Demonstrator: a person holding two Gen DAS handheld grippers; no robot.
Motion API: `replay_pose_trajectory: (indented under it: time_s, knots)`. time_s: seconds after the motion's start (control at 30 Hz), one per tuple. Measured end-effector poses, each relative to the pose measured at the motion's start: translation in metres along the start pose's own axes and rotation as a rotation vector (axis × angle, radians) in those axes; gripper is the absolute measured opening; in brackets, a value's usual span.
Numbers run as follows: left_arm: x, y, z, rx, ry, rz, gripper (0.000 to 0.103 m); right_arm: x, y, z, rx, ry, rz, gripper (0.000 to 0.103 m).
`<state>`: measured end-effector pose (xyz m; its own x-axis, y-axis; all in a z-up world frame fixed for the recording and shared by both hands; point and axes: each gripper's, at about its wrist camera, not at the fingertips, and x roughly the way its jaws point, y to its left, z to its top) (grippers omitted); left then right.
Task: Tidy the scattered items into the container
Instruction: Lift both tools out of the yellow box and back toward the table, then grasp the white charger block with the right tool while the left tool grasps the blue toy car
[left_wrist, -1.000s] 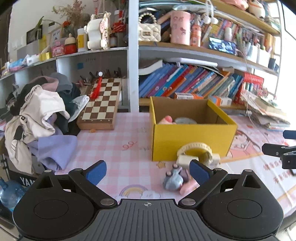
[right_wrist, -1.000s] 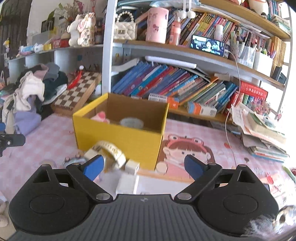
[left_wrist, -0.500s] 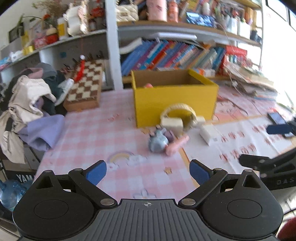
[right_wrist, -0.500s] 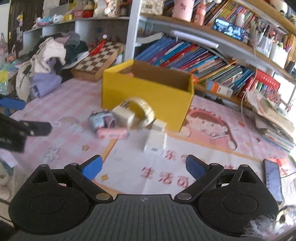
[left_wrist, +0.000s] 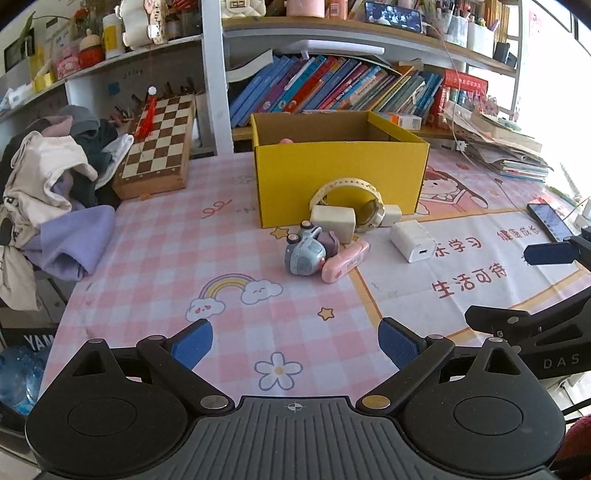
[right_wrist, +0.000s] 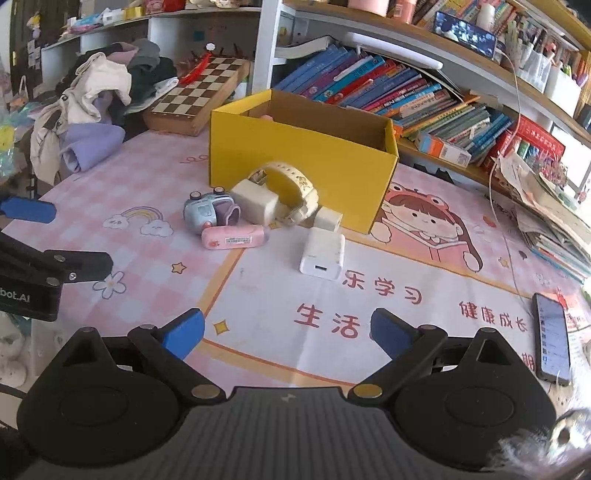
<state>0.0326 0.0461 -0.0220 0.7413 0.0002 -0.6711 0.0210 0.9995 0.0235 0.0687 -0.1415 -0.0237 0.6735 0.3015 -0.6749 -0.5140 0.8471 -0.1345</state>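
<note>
An open yellow cardboard box (left_wrist: 340, 177) (right_wrist: 295, 158) stands mid-table with a pink item showing inside. In front of it lie a pale yellow watch (left_wrist: 351, 194) (right_wrist: 291, 184), a cream block (left_wrist: 332, 219) (right_wrist: 255, 201), a small cream cube (right_wrist: 328, 218), a blue toy car (left_wrist: 304, 253) (right_wrist: 205, 214), a pink case (left_wrist: 345, 260) (right_wrist: 234, 238) and a white charger (left_wrist: 413, 240) (right_wrist: 322, 253). My left gripper (left_wrist: 295, 341) is open, well short of the items. My right gripper (right_wrist: 288, 332) is open too, near the table's front.
A pile of clothes (left_wrist: 48, 184) and a chessboard (left_wrist: 159, 147) sit at the left. Books (left_wrist: 332, 85) fill the shelf behind the box, stacked papers (left_wrist: 498, 147) lie at the right. A phone (right_wrist: 552, 336) rests near the right front edge.
Both grippers have pulled back and risen from the box. The items that sat right under the fingers now lie farther off, and each gripper shows at the edge of the other's view.
</note>
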Motion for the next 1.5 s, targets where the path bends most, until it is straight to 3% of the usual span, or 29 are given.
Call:
replay_pose_trajectory:
  time_s: [1.5]
  knots:
    - [0.047,-0.002,0.024,-0.013,0.055,-0.010,0.098,0.046,-0.019,0.030,-0.035,0.051,0.034,0.097]
